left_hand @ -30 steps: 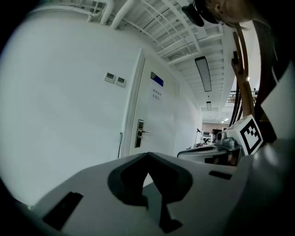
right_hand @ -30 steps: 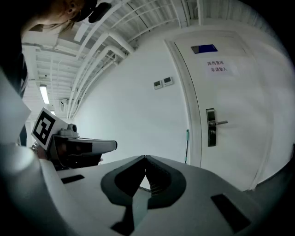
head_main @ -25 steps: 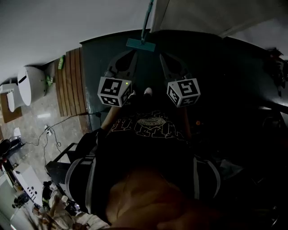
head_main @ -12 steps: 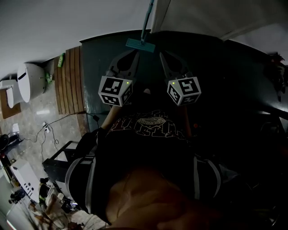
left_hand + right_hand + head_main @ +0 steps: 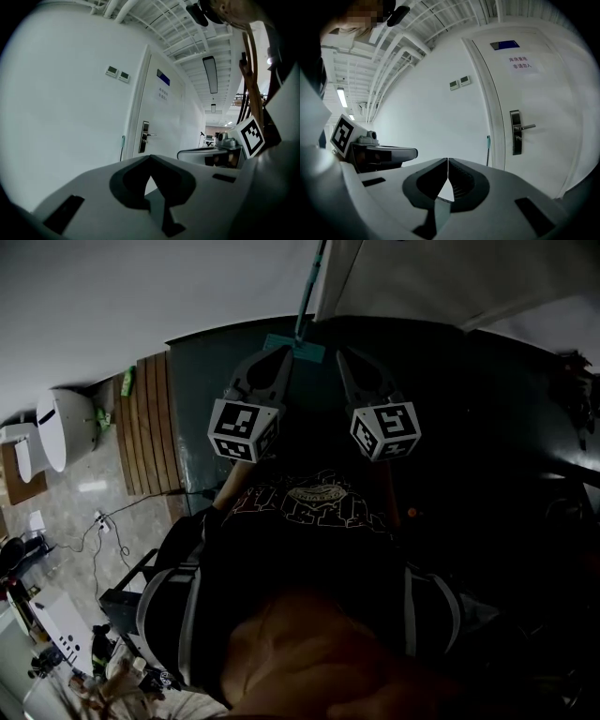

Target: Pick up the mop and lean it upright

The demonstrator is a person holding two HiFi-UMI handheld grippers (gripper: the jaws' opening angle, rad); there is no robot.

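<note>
Mop (image 5: pixel 293 346) leaning upright against the white wall (image 5: pixel 141 296), just beside the door frame (image 5: pixel 333 273). Its flat teal head rests on the dark floor (image 5: pixel 202 399) and its handle (image 5: pixel 311 282) rises steeply out of the top of the head view. I hold the left tongs (image 5: pixel 284 352) and the right tongs (image 5: pixel 341 354) side by side, near the head but apart from it. Each gripper view shows its jaws pressed together, with nothing between them. In the right gripper view the handle (image 5: pixel 488 150) appears as a thin teal-tipped rod against the wall, left of the door (image 5: pixel 534 108) and well beyond the jaw tips. I judge the lean already made, so no grasp is in hand. The mop looks light. Its shaft is stiff, slender and probably smooth, so closed tongs could slip along it or let it roll. The head may pivot at its joint. If I must retake it, I would grip the shaft squarely at about mid-height, above the joint, and keep the foot planted so the base cannot slide out from the wall.
</note>
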